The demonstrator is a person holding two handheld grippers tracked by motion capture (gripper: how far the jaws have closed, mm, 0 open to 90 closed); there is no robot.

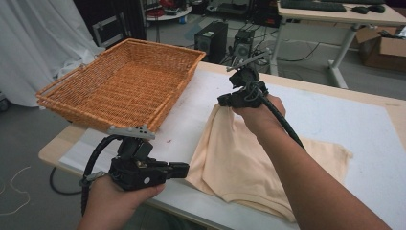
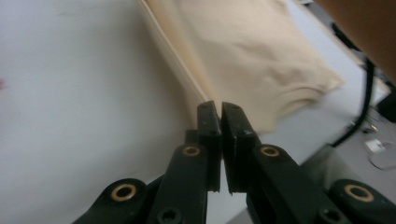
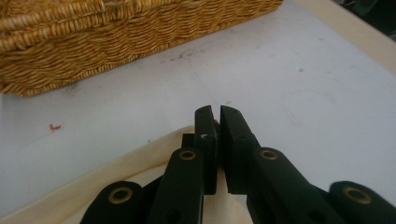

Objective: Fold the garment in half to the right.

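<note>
A cream T-shirt (image 1: 239, 158) lies on the white table mat (image 1: 335, 120). Its far left corner is pulled up into a peak. My right gripper (image 1: 223, 100) is shut on that raised corner. In the right gripper view the jaws (image 3: 218, 114) are together with the shirt's hem (image 3: 116, 172) running in under them. My left gripper (image 1: 186, 169) points right at the shirt's near left corner. In the left gripper view its jaws (image 2: 219, 109) are closed where the folded edge of the shirt (image 2: 243, 46) meets them.
A wicker basket (image 1: 72, 108) sits at the table's left, overhanging the edge, close to both grippers; its wall (image 3: 93, 42) also shows in the right gripper view. The person's right forearm (image 1: 306, 177) crosses over the shirt. Computer towers (image 1: 210, 38) and a desk stand behind the table.
</note>
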